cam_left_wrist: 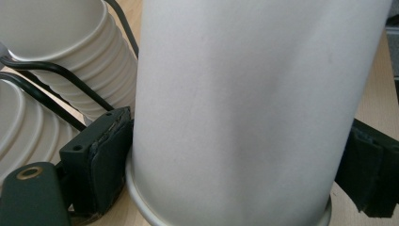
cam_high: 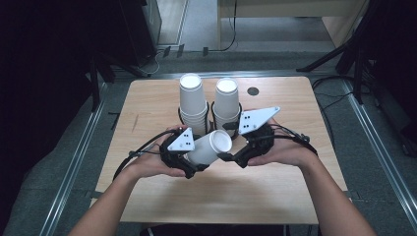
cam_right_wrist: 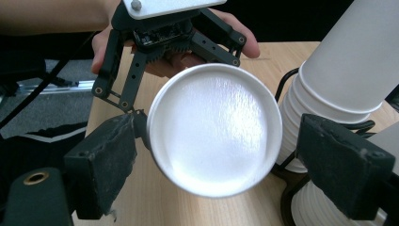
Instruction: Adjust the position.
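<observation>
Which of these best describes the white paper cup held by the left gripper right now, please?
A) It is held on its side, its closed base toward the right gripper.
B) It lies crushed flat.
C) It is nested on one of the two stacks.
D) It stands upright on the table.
A: the left gripper clamps the cup sideways, and its round base faces the right gripper.

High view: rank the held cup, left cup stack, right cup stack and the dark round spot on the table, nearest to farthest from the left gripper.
From the left gripper:
1. Held cup, lying sideways in its jaws.
2. Left cup stack, just behind it.
3. Right cup stack, behind and to the right.
4. Dark round spot, far right of the stacks.
</observation>
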A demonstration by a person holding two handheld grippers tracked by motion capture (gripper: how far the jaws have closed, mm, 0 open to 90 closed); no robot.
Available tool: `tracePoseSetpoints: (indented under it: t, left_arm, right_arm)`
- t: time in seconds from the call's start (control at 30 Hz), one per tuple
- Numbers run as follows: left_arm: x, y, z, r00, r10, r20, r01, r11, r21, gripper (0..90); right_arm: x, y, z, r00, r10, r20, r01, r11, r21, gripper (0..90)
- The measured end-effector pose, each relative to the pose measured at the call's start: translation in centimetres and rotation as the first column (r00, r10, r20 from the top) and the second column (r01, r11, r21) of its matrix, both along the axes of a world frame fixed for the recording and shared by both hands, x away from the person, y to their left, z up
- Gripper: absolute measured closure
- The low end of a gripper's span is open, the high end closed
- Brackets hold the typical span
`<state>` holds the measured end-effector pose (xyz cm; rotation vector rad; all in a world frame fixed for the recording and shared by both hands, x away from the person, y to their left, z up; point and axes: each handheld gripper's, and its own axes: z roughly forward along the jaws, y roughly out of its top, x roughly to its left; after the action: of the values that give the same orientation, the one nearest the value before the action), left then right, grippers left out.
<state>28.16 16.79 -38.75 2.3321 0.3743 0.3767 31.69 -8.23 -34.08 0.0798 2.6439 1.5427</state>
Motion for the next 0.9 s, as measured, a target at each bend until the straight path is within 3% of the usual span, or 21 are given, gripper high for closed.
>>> tracePoseSetpoints:
  t: [0.33, 0.73, 0.9]
  left_arm:
    - [-0.2, -0.3, 0.0, 0.9999, -0.012, 0.006, 0.011, 0.9992, 0.039, 8.9]
    - [-0.3, -0.7, -0.1, 0.9996, -0.024, 0.017, 0.022, 0.9962, 0.085, 8.9]
    - [-0.3, -0.7, -0.1, 0.9995, -0.027, 0.019, 0.025, 0.9961, 0.084, 8.9]
  right_arm:
    - [-0.3, 1.1, -0.9, 0.9999, 0.009, 0.005, -0.008, 0.997, -0.077, 18.3]
    - [-0.4, 2.1, -1.8, 0.9997, 0.025, 0.001, -0.024, 0.993, -0.119, 22.5]
    - [-0.4, 2.1, -1.9, 0.9998, 0.018, -0.005, -0.019, 0.992, -0.121, 20.5]
